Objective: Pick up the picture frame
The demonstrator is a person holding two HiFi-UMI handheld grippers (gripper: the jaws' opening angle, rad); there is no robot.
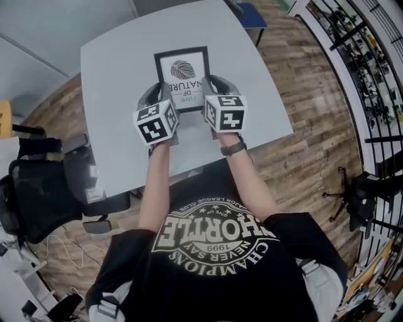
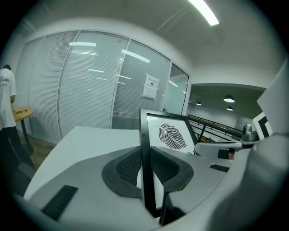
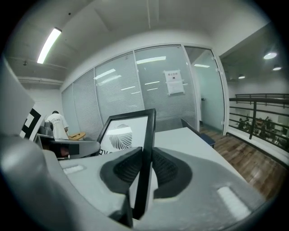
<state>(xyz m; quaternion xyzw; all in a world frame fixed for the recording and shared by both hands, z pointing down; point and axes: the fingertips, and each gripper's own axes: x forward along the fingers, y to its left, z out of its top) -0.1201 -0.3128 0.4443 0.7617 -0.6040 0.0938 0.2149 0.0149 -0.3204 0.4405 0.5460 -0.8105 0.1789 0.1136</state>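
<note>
A black picture frame (image 1: 182,71) with a white leaf print hangs in the air above the grey table (image 1: 113,75), lifted between both grippers. My left gripper (image 1: 161,94) is shut on the frame's left edge; in the left gripper view the black edge (image 2: 145,149) runs straight between the dark ribbed pads (image 2: 128,168). My right gripper (image 1: 211,88) is shut on the frame's right edge, and in the right gripper view that edge (image 3: 146,158) stands clamped between both pads (image 3: 166,169). The leaf print (image 3: 121,135) faces up and away from me.
A black office chair (image 1: 44,188) stands left of the table, and a blue chair (image 1: 252,16) at its far right corner. Glass partition walls (image 2: 90,85) with blinds lie beyond the table. A person in a white shirt (image 2: 5,97) stands at a small round table. A black railing (image 1: 371,82) runs along the right.
</note>
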